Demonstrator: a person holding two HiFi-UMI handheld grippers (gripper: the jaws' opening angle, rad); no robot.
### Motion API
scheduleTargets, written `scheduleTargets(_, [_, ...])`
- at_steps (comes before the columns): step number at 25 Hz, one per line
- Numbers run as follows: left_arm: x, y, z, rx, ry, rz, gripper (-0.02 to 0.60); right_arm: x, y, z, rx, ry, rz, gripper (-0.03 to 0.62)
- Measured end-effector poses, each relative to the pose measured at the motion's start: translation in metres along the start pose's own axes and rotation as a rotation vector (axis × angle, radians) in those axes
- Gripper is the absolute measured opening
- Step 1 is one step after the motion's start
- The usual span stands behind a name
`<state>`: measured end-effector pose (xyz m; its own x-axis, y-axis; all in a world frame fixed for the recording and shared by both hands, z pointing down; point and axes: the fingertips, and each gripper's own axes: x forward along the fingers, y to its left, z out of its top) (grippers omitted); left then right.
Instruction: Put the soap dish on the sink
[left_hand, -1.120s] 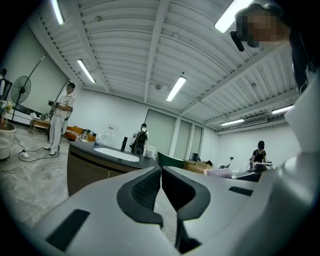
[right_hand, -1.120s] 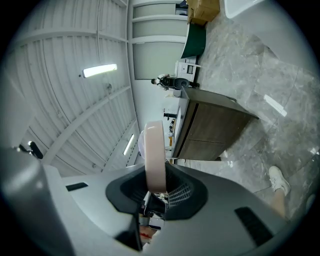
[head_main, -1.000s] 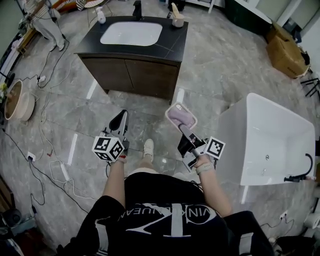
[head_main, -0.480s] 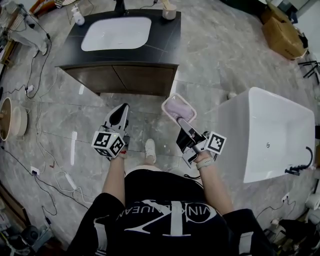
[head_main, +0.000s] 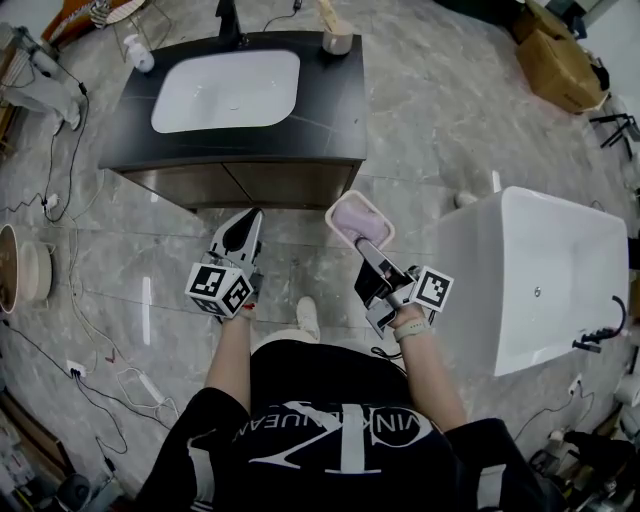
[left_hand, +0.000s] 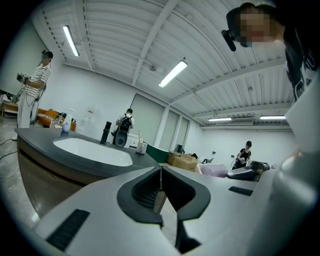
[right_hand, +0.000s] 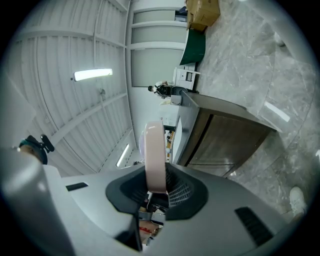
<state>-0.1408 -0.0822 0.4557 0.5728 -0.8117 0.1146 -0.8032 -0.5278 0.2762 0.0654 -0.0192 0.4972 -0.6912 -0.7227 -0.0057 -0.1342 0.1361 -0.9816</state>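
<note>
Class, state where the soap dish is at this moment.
In the head view the soap dish sits right of centre, clamped in the right gripper, above the floor between the sink cabinet and the bathtub.

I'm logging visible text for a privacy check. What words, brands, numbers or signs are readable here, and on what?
"VIN K": a fragment of the white lettering on the black shirt; the rest is unclear.
Marker cubes: square patterns only, no letters.
Cardboard boxes and bottle: any print is too small to read.
</note>
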Motion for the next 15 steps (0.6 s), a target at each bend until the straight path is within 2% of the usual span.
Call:
scheduleTargets(7, [0.028,0.022,0.005,-0.002,0.004,-0.042,0.023,0.033,-0.009,0.017,-0.027,-0.014,-0.03,0.083])
scheduleTargets(15, [0.046,0.021,-0.018,-0.04,0.06,-0.076,0.023,0.06,-0.022,0.036,-0.003,-0.02,-0.04,0.083])
